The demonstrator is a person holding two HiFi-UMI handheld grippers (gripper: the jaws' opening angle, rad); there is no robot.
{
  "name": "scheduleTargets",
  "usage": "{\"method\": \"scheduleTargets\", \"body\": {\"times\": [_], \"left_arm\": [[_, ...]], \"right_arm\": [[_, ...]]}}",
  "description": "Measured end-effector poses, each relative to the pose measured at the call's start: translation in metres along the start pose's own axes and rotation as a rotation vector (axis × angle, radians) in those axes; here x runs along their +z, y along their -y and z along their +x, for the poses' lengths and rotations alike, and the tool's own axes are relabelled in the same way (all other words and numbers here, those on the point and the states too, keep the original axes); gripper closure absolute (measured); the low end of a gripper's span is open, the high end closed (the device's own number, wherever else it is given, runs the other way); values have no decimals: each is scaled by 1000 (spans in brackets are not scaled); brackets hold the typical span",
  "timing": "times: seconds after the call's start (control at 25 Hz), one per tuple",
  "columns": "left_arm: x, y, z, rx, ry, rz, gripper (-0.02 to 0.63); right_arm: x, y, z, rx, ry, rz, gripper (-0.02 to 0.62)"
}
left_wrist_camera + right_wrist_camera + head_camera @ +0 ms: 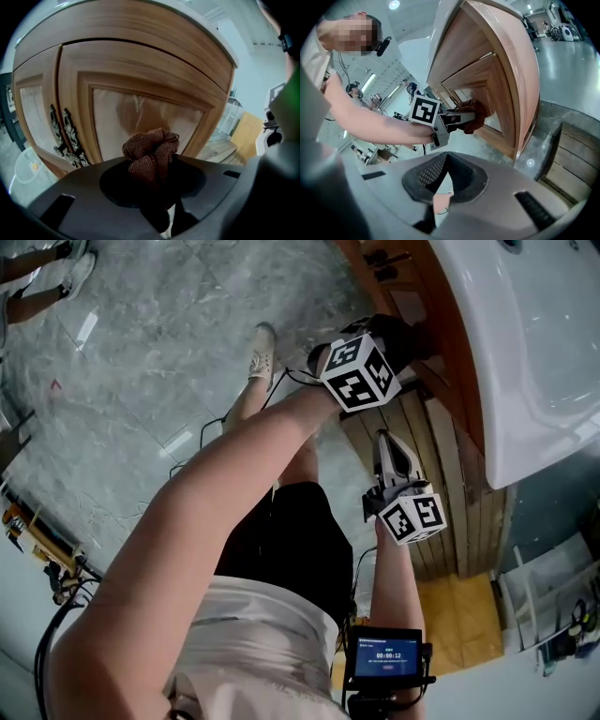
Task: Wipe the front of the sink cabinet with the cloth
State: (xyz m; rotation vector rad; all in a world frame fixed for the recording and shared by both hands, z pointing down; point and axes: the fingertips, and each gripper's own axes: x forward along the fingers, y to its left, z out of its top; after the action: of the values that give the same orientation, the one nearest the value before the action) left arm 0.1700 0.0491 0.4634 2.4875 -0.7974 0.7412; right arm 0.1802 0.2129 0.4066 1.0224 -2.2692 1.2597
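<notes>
The left gripper [151, 165] is clamped on a bunched brown cloth [152, 146], which bulges out past its jaws. The right gripper view shows the cloth pressed to the front of the cabinet door [140, 110], on the pale panel inside its wooden frame. Two ornate metal handles [65, 136] hang side by side where this door meets the next one, to the left of the cloth. The right gripper [445, 161] is held back from the cabinet, its jaws drawn together with nothing between them. Each gripper carries a cube of black-and-white square markers [361, 373]. A white sink [525, 352] sits on top of the cabinet. Low in the head view a small screen [386, 653] glows blue, with white digits that look like 00:00:12; its other lines are too small to read.
</notes>
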Motion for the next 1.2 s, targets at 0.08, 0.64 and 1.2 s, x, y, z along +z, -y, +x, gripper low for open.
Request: {"method": "scheduleTargets", "body": {"times": [0.08,0.64,1.2], "left_arm": [[-4,-18,-3,42,5,-64,451],[-17,-103,-34,157,112,-520,449],[-38,-153,-65,322,223,-719,449]], "right_arm": [[3,0,2,-4,-2,-1,583],[-7,-8,12,-28,-19,20,583],[-11,-13,16,-17,-4,47,583]]}}
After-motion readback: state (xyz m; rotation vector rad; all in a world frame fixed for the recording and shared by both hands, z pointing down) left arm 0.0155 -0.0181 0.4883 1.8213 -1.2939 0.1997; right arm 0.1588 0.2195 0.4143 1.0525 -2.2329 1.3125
